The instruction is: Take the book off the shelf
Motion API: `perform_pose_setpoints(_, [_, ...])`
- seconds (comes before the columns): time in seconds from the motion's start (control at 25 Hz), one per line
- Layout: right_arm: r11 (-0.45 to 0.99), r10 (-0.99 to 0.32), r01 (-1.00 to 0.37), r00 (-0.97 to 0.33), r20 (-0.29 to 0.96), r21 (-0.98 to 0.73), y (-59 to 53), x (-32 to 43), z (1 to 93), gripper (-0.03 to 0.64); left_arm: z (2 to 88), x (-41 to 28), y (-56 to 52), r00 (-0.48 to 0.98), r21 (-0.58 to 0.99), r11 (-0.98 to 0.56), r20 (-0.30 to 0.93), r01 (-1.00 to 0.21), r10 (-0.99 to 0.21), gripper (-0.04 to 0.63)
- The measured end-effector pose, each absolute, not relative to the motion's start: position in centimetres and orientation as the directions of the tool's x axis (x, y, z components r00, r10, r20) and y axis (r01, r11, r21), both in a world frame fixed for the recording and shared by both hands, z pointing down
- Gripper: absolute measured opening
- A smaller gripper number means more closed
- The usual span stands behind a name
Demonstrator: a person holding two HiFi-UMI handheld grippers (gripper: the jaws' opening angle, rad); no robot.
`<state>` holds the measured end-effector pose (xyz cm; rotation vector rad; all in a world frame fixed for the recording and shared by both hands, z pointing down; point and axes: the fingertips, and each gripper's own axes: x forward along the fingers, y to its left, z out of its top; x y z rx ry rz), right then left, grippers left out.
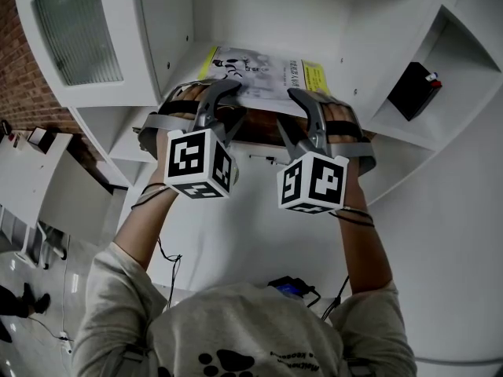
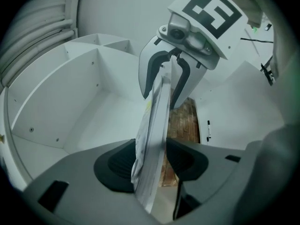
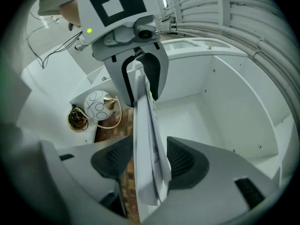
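A thin white book (image 1: pixel 259 73) with a yellow strip on its cover lies in a compartment of the white shelf (image 1: pixel 369 45). Each gripper straddles one end of its near edge. In the head view my left gripper (image 1: pixel 216 93) is at the left end and my right gripper (image 1: pixel 310 100) at the right end. In the left gripper view the book (image 2: pixel 154 125) runs between the pads (image 2: pixel 119 165), with a gap on its right side. In the right gripper view the book (image 3: pixel 143 139) stands between the pads (image 3: pixel 185 161) with space on both sides. Both grippers are open.
A black box (image 1: pixel 413 90) sits in the shelf compartment to the right. A glass-fronted door (image 1: pixel 75 26) is at the upper left, with a brick wall (image 1: pixel 16 61) beside it. A round lamp (image 3: pixel 96 108) with a brass base shows in the right gripper view.
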<state>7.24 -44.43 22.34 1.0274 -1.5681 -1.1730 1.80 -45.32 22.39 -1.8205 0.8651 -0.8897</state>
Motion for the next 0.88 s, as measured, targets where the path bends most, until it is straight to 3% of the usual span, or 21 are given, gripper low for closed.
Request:
perform_pose_setpoints(0.32, [0.226,-0.949,-0.043,-0.236,0.21,0.973,-44.87,7.12,22.64,0.215,22.42,2.41,-45.24,0.49,-0.926,-0.349,0.24,-0.143,-0.838,0.191])
perform_pose_setpoints(0.64, [0.247,-0.947,-0.072,-0.228,0.225,0.966,-44.51,7.26,21.89,0.171,22.16,2.61,-44.81,0.489,-0.93,-0.35,0.253,-0.116,-0.835,0.106])
perform_pose_setpoints(0.88, [0.236,-0.951,-0.083,-0.222,0.213,0.968,-44.52,7.34,22.11,0.152,22.3,2.71,-44.75,0.451,-0.944,-0.32,0.252,-0.079,-0.856,0.08])
